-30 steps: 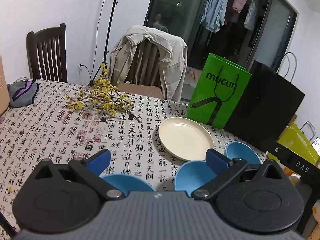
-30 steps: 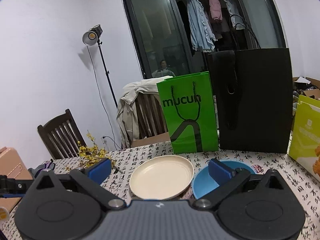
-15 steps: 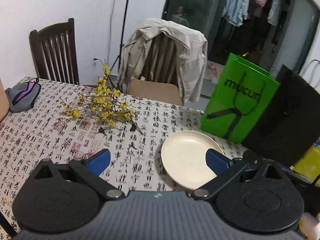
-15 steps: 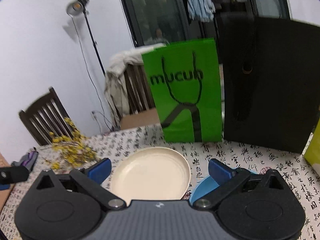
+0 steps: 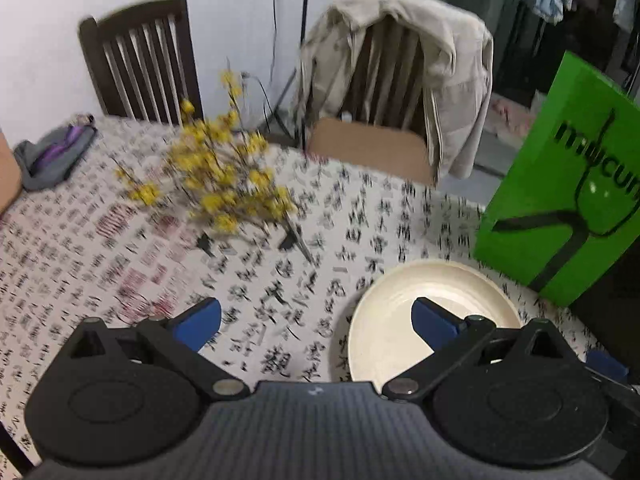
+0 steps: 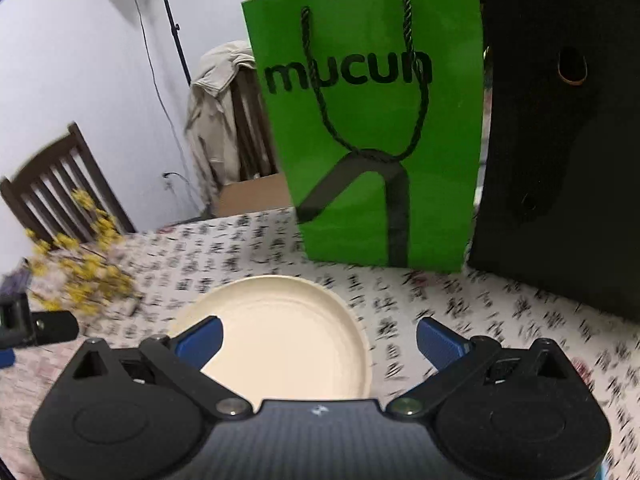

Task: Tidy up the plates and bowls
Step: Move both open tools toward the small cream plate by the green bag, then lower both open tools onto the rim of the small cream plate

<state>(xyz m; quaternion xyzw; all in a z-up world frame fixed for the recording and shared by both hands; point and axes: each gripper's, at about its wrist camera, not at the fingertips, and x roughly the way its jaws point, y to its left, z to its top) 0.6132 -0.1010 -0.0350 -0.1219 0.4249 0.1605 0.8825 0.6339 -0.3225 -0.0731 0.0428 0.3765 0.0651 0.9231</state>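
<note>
Where calligraphy-print tablecloth covers table: cream plate — lying flat, just in front of upright green bag; black bag standing beside green one; yellow flower sprig lying well apart on plate's far-left side; grey pouch near far edge; two chairs behind, one draped with beige jacket. Left gripper — spread wide, empty, right finger over plate. Right gripper spread wide, empty, straddling plate's near half above it.
</note>
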